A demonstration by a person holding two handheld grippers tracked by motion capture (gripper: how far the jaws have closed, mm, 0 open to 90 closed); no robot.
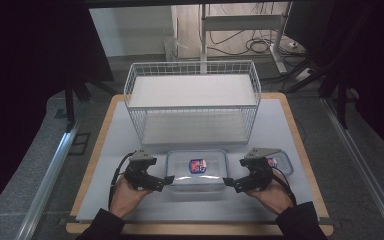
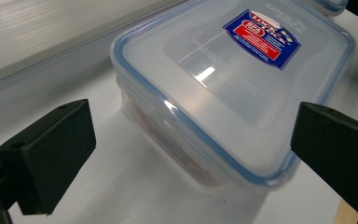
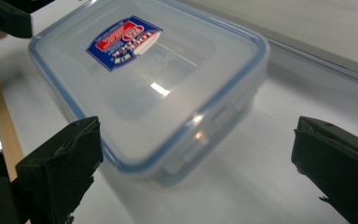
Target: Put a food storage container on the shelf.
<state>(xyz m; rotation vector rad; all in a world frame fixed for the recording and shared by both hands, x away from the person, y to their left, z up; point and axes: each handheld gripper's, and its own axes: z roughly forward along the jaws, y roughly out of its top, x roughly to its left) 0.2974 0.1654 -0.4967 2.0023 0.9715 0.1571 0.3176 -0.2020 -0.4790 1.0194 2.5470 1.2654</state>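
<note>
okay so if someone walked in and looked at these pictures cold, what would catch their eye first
Probably the clear plastic food container with its blue-rimmed lid and red-and-blue sticker, sitting at the near middle of the white table. The left gripper and the right gripper flank its two short ends, jaws open. Behind it stands a two-tier white wire rack, and a second, smaller container lies behind the right gripper.

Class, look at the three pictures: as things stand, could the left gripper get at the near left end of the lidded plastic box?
Probably yes. The left gripper sits right beside the box with its jaws open, and in its own view bare table lies between the jaws and the box's corner. Nothing stands in the way.
</note>
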